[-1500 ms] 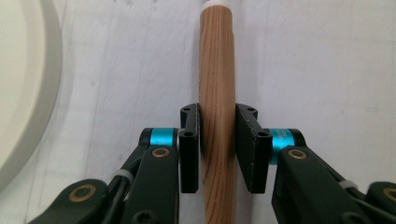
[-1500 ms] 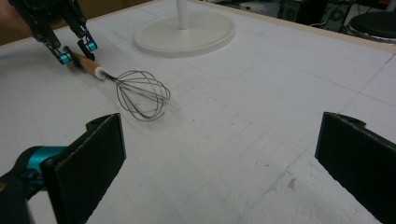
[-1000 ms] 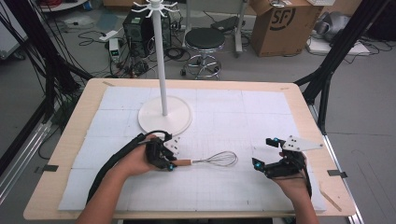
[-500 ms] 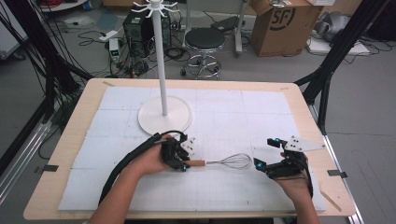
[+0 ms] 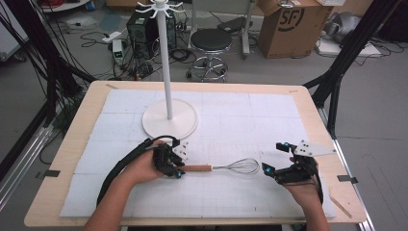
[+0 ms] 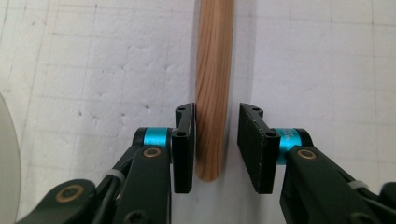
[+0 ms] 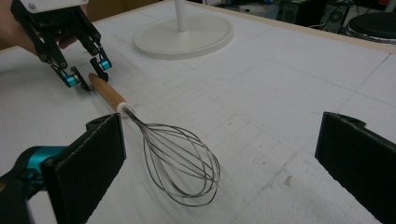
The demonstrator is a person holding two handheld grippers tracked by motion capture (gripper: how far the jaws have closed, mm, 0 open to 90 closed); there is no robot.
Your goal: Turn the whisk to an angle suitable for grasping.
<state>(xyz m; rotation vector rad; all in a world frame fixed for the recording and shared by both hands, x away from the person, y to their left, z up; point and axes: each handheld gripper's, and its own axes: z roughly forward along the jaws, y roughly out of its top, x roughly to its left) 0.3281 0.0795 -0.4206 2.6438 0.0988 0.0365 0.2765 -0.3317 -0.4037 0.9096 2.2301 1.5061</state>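
Whisk (image 5: 221, 168) lies flat, wires toward right tool (image 5: 276, 159)

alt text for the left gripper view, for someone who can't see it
Close-up along the left gripper: its two black jaws straddle the rounded end of a whisk's wooden handle lying on a white gridded mat. One jaw touches the wood; a narrow gap shows at the other. The handle runs straight up and out of the top of the picture.
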